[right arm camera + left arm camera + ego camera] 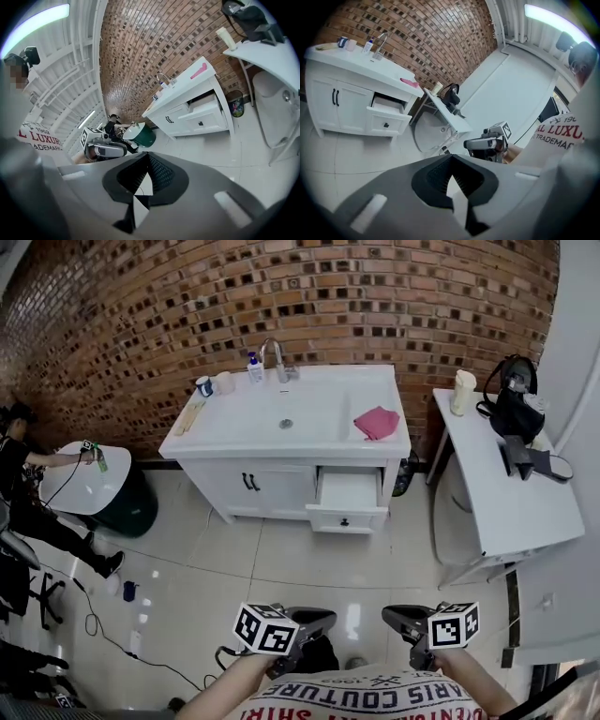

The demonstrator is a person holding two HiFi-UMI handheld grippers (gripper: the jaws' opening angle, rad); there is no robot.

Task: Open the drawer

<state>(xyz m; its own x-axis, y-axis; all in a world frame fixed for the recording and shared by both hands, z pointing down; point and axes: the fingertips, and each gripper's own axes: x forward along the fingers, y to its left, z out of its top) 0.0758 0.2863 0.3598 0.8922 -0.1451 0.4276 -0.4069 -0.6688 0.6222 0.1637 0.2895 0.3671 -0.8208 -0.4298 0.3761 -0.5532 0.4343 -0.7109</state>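
Both tools are tucked in low, close to the body. The left gripper (314,620) has its jaws pressed together on nothing, and the right gripper (405,618) is the same, tips meeting, empty.

The drawer (349,507) sits well away across the tiled floor (281,559), straight ahead and above the grippers in the head view. It's in the right-hand half of the white cabinet (248,486), under the corner of the counter where the pink cloth (377,422) lies.

It already stands pulled out part way, I can see into its box. Its front faces back at me, with the dark knob (344,521) in the middle. The front's long side runs left to right along the cabinet face, and the slide comes out toward me.

It lies almost dead between the two grippers, so I'd call neither clearly nearer. I judge any further pull needs a long reach forward first, and jaws spread for that knob.
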